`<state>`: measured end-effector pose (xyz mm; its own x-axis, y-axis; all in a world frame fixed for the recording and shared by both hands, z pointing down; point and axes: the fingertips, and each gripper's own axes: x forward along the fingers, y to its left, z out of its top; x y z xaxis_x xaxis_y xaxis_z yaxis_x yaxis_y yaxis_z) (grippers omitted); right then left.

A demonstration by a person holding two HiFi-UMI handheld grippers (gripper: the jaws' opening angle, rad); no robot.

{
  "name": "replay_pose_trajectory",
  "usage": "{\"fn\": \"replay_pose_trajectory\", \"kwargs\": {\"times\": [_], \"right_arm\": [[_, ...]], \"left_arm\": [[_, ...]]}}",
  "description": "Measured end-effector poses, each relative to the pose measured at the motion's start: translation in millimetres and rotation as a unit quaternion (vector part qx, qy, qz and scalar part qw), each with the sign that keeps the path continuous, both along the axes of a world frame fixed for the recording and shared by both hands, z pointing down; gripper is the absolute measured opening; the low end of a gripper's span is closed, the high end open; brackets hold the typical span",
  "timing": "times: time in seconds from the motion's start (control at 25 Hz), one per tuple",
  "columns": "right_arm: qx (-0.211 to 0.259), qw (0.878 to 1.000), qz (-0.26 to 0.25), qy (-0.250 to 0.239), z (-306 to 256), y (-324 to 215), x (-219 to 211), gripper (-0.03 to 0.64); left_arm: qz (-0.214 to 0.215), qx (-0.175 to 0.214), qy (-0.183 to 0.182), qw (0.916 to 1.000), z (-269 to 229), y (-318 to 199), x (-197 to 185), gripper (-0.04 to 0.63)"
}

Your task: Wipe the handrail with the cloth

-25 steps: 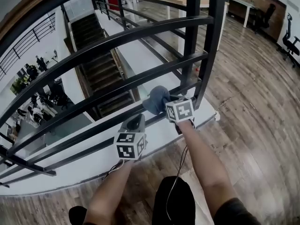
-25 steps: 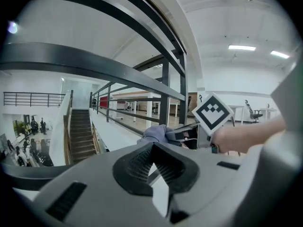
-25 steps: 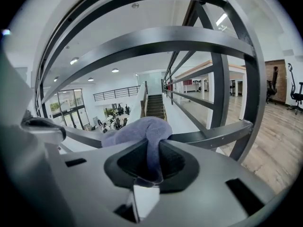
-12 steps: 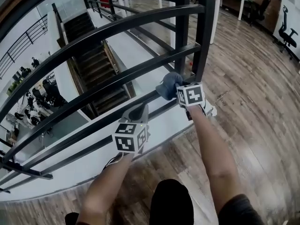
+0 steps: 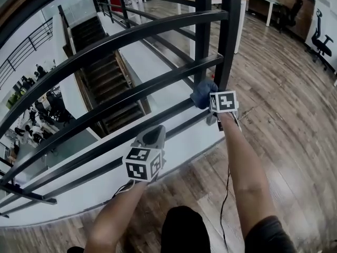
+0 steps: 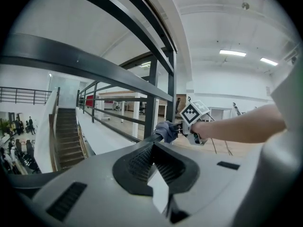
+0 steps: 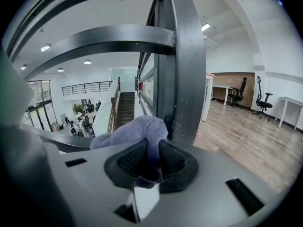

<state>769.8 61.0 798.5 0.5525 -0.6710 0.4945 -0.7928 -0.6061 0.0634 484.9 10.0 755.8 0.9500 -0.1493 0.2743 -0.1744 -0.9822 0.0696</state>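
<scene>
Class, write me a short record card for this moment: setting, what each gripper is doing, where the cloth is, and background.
Setting: black metal railing on a wood-plank floor, above a dark staircase
Right gripper: shut on a crumpled blue-grey cloth
Cloth position: on a lower rail bar, beside the thick vertical post
Left gripper: jaws appear closed on that same bar, apart from the cloth
Background: black office chair

text: none readable | brands, numbers, signs: none | only marks: letterless black-and-white square patterns on left hand-held gripper (image 6: pixel 151 148) cube (image 5: pixel 141 164) and right hand-held gripper (image 7: pixel 152 149) cube (image 5: pixel 224 101)
</scene>
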Motion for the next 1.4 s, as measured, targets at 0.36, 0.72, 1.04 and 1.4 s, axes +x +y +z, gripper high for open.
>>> {"fn": "replay_pose_trajectory", "kwargs": {"times": [0.36, 0.72, 1.04, 1.4], "right_arm": [[0.103, 0.991, -0.051, 0.066, -49.9, -3.4, -57.1, 0.071], [0.194, 0.969, -0.151, 0.038, -103.4, -40.4, -250.7, 0.071], [0.176, 0.935, -0.307, 0.038, -84.7, -112.9, -496.6, 0.071], [0.194, 0.877, -0.436, -0.049, -65.9, -192.1, -750.5, 0.071]], "left_arm": [[-0.049, 0.002, 0.004, 0.9988, -9.2, -17.5, -50.7, 0.003], [-0.125, -0.006, 0.057, 0.9905, -40.6, -63.4, -153.4, 0.003], [-0.201, 0.079, 0.034, 0.9758, -49.8, -122.5, -311.9, 0.003], [-0.359, 0.071, -0.009, 0.9307, -27.9, -201.3, -581.8, 0.003]]}}
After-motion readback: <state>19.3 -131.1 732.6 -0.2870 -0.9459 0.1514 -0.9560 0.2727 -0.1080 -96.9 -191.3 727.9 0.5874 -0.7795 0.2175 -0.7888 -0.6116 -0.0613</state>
